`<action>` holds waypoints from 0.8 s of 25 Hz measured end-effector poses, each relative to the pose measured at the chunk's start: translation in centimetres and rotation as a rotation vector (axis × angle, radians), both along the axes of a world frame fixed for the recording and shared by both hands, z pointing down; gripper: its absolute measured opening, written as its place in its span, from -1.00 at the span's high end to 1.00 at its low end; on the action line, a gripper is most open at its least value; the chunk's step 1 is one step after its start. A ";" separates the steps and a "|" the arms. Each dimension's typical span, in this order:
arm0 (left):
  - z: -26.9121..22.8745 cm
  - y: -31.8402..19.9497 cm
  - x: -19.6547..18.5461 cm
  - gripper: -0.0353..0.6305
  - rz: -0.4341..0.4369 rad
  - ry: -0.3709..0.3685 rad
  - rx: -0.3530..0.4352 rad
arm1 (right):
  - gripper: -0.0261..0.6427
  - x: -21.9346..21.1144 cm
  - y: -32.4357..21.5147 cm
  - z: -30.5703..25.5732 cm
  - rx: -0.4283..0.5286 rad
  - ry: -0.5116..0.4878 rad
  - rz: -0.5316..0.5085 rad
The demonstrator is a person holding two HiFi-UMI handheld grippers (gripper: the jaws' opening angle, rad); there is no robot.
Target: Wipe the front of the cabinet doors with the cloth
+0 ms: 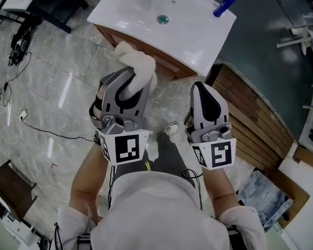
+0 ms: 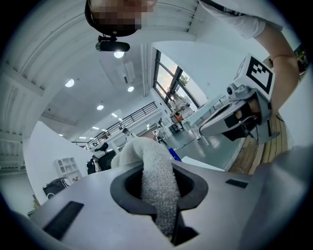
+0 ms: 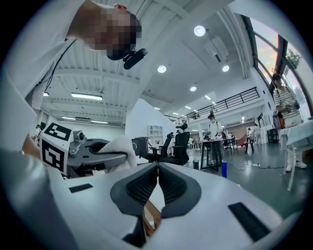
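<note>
Left gripper [image 1: 132,76] is clamped on the white cloth [image 1: 136,60]. Its own view shows a strip of towelling running down between the dark pads, jaws closed tight onto it, with the rest bunched up past the tips. From the head view that bunch sits right at the wooden cabinet front [image 1: 167,65], just under the near edge of the white basin top [image 1: 198,35]. Cloth and wood overlap there, but whether they actually touch is hard to tell from this steep angle.

Right gripper [image 1: 199,87] is beside it, to the right under the same near edge and a little short of the cabinet. Its ribbed pads meet at the tips and there is nothing between them.

On the basin top a round drain [image 1: 162,19] sits mid-surface, and a blue object [image 1: 224,5] stands at the far right corner. A slatted wooden board [image 1: 256,124] lies on the floor off the basin top's right end. Left of the basin top a thin cable [image 1: 46,133] trails across the pale floor. Nothing stands between the cloth and the cabinet front. The left gripper's own grey body covers most of the cloth's lower part.
</note>
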State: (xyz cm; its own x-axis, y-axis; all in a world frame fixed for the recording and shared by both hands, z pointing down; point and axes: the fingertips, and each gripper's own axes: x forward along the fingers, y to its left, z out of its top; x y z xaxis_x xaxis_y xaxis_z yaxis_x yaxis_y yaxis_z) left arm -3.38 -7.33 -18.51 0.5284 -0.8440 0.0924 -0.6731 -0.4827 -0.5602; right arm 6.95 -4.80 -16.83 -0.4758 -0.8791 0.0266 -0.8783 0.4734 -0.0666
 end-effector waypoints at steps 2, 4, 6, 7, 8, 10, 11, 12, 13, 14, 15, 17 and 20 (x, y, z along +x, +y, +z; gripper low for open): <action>-0.9 0.3 -0.2 0.68 -0.005 -0.008 0.006 | 0.81 0.3 0.1 -1.0 0.010 0.000 0.007; -1.9 0.7 -0.5 0.68 -0.014 -0.018 0.010 | 0.81 0.6 0.3 -2.1 0.018 0.002 0.013; -2.9 1.0 -0.9 0.68 -0.025 -0.015 0.014 | 0.81 0.8 0.5 -3.1 0.026 0.002 0.017; -3.4 1.1 -1.1 0.68 -0.029 -0.010 0.020 | 0.81 0.8 0.7 -3.6 0.030 0.000 0.019; -3.9 1.3 -1.3 0.68 -0.031 -0.006 0.028 | 0.81 0.8 0.8 -4.0 0.034 -0.002 0.019; -4.8 1.5 -1.5 0.68 -0.034 -0.005 0.042 | 0.81 0.8 0.9 -4.6 0.040 -0.007 0.022; -5.2 1.6 -1.6 0.68 -0.037 -0.005 0.047 | 0.81 0.9 1.0 -4.9 0.042 -0.010 0.024; -5.5 1.8 -1.7 0.68 -0.039 -0.006 0.049 | 0.81 0.9 1.1 -5.2 0.043 -0.013 0.026; -5.8 1.9 -1.9 0.68 -0.043 -0.008 0.049 | 0.81 0.8 1.2 -5.4 0.044 -0.013 0.027; -6.0 2.0 -2.0 0.68 -0.045 -0.008 0.050 | 0.81 0.7 1.3 -5.7 0.046 -0.012 0.026; -6.2 2.1 -2.2 0.68 -0.047 -0.005 0.053 | 0.81 0.6 1.4 -5.9 0.047 -0.010 0.025; -6.6 2.3 -2.5 0.68 -0.048 -0.001 0.060 | 0.81 0.3 1.6 -6.3 0.050 -0.009 0.023; -7.0 2.5 -2.8 0.68 -0.050 -0.004 0.066 | 0.81 0.0 1.9 -6.7 0.053 -0.008 0.023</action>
